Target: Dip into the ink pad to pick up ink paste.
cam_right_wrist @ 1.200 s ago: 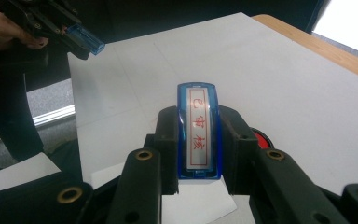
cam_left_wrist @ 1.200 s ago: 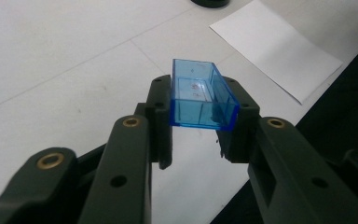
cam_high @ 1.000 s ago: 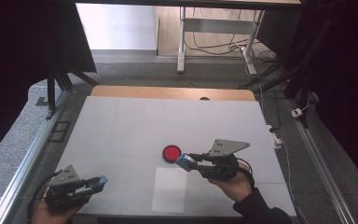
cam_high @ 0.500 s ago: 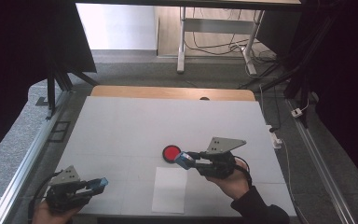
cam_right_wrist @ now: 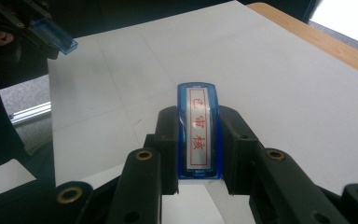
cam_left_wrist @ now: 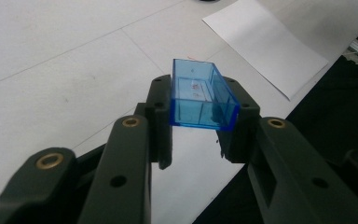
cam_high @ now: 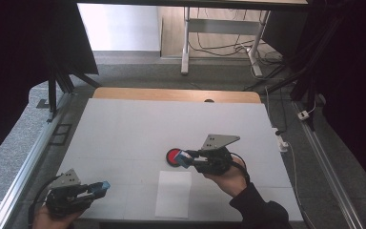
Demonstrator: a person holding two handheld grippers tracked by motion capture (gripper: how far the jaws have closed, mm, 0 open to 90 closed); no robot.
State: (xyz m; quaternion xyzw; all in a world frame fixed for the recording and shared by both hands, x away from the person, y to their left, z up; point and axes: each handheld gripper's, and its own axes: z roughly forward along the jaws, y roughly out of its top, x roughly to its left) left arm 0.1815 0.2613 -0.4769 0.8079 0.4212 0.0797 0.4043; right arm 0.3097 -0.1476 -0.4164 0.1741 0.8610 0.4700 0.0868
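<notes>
My left gripper [cam_left_wrist: 198,100] is shut on a clear blue rectangular cap [cam_left_wrist: 200,79], held open-side up above the table. From above, this left gripper [cam_high: 100,187] sits at the table's near left corner. My right gripper [cam_right_wrist: 198,122] is shut on a blue stamp [cam_right_wrist: 198,140] whose white label carries red characters. In the high view the right gripper [cam_high: 186,159] is near the table's middle, with the stamp's tip at the right edge of a round red ink pad [cam_high: 173,155]. Whether the stamp touches the pad I cannot tell.
A white sheet of paper [cam_high: 174,193] lies on the white table [cam_high: 138,129] just in front of the ink pad, also seen as paper [cam_left_wrist: 265,42] beyond the cap. A wooden strip [cam_high: 171,94] edges the far side. A cable and plug [cam_high: 282,140] lie off the right edge.
My right gripper has shifted a little to the left with the stamp, closer to the red ink pad. My left gripper has stayed where it was.
</notes>
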